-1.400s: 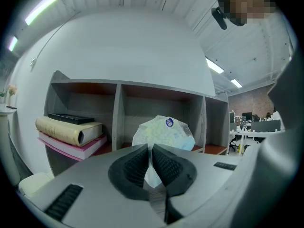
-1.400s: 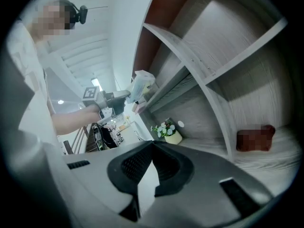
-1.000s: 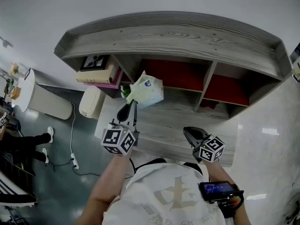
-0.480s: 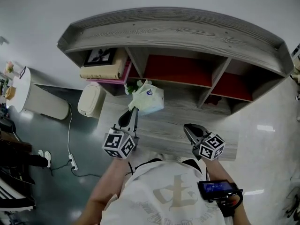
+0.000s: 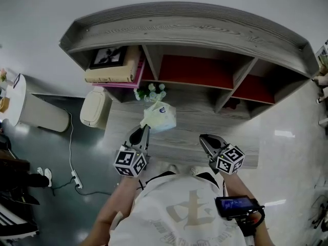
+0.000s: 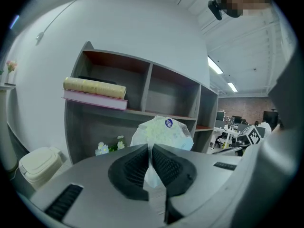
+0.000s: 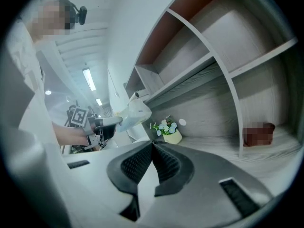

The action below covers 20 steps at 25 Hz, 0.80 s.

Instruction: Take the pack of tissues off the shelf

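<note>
The grey wooden shelf unit (image 5: 189,32) fills most of your head view, divided into open compartments above a broad lower board. Its top left compartment is the fullest: a thick cream book lies flat on a pink book (image 5: 113,75), and a framed picture (image 5: 108,57) rests on top of them. The middle and right compartments show red back panels. On the floor beside the unit's left end stands a cream bin (image 5: 95,108) with its lid down, so what it contains cannot be seen. The pack of tissues (image 5: 160,116) is out of every compartment, in the air in front of the unit's left half, above the lower board and near the flowers. Your left gripper (image 5: 145,132) is clamped on the pack's lower edge, its jaws pinched together on the thin wrapper, with the bulk of the pack standing up beyond the tips. Your right gripper (image 5: 207,142) is well apart to the right, its jaws pressed together with nothing between them. A small pot of white flowers (image 5: 151,92) sits on the lower board under the books. A small dark red thing (image 5: 231,104) sits in the lower right compartment, too blurred to make out.
</note>
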Each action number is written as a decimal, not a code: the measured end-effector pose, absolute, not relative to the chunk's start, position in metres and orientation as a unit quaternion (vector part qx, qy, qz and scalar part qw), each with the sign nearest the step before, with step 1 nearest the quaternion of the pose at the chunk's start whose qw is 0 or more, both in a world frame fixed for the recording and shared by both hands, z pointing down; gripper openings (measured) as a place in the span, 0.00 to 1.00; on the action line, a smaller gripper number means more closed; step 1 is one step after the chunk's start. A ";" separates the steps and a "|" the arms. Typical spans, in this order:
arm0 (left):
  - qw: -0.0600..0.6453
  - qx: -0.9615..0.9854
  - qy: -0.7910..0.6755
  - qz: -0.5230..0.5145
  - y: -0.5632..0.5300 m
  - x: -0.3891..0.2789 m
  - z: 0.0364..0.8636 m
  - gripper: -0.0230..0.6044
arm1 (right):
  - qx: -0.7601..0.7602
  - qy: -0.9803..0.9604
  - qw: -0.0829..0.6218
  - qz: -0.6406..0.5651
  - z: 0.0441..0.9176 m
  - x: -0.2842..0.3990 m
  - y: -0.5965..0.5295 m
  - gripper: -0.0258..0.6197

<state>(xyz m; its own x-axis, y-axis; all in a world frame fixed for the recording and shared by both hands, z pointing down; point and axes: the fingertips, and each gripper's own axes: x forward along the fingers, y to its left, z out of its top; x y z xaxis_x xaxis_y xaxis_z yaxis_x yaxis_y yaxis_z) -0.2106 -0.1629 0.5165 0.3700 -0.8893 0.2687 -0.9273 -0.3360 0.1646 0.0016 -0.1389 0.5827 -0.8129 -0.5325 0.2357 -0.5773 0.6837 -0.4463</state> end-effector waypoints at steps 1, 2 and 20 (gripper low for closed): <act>0.149 0.816 -0.555 0.069 -0.160 -0.211 0.522 0.05 | 0.304 -0.916 0.045 0.257 0.583 0.000 -0.137 0.05; 0.152 0.816 -0.553 0.072 -0.157 -0.212 0.526 0.05 | 0.305 -0.916 0.046 0.257 0.583 -0.002 -0.136 0.05; 0.188 0.820 -0.530 0.106 -0.114 -0.213 0.578 0.05 | 0.317 -0.911 0.060 0.258 0.586 -0.008 -0.117 0.05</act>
